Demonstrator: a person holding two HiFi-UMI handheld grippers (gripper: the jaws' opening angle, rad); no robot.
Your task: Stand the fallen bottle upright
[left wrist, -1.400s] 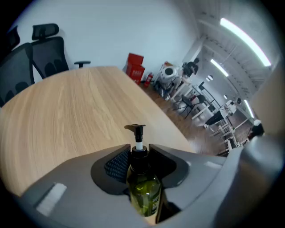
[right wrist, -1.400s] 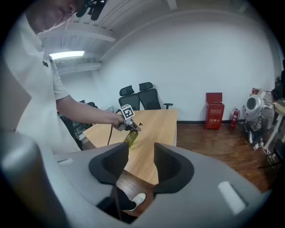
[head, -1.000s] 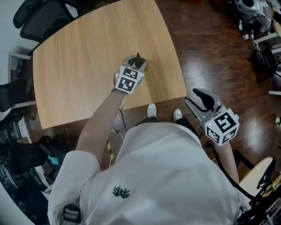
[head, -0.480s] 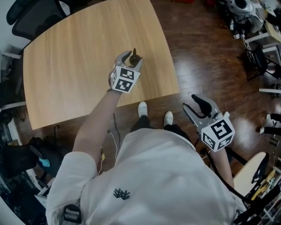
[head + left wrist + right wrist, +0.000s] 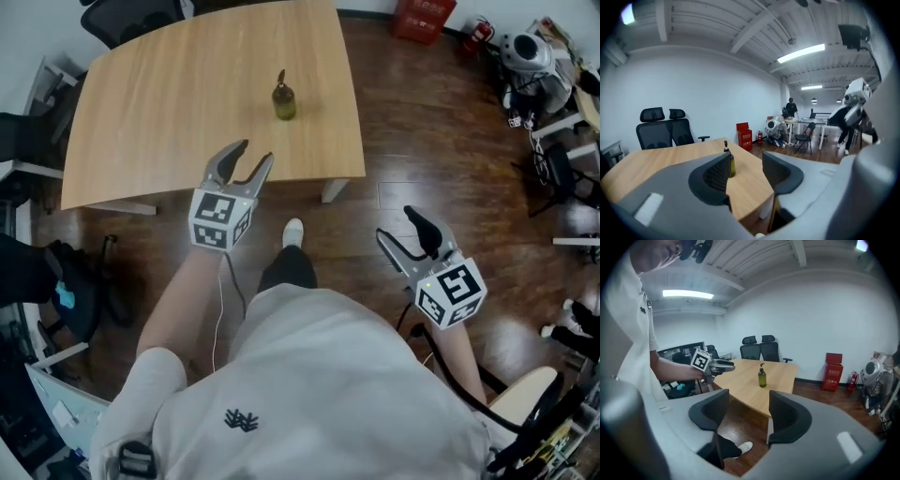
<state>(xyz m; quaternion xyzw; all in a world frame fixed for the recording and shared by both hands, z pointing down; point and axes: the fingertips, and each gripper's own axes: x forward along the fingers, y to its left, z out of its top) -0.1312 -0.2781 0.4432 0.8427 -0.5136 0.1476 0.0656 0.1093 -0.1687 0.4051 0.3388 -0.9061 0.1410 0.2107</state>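
Observation:
The dark green bottle (image 5: pixel 283 97) with a pump top stands upright and alone on the wooden table (image 5: pixel 169 94), near its right end. My left gripper (image 5: pixel 255 152) hangs at the table's near edge, well short of the bottle. Its jaws are opening with nothing between them. In the left gripper view the bottle (image 5: pixel 732 165) shows far beyond the left gripper (image 5: pixel 746 169). My right gripper (image 5: pixel 396 225) is off the table over the floor, its jaws also opening and empty. The right gripper view shows the bottle (image 5: pixel 761 377) past the right gripper (image 5: pixel 747 411), with the left gripper (image 5: pixel 723 365) beside the table.
Black office chairs (image 5: pixel 665 129) stand behind the table. A red box (image 5: pixel 424 17) and a fire extinguisher (image 5: pixel 476 33) sit by the far wall. Equipment and folding chairs (image 5: pixel 553 103) crowd the right side. People (image 5: pixel 791 107) stand in the far room. Dark wood floor (image 5: pixel 441 141) surrounds the table.
My left gripper has let go of the bottle and drawn back to the table's near edge, leaving it standing. The right gripper's jaws have spread apart.

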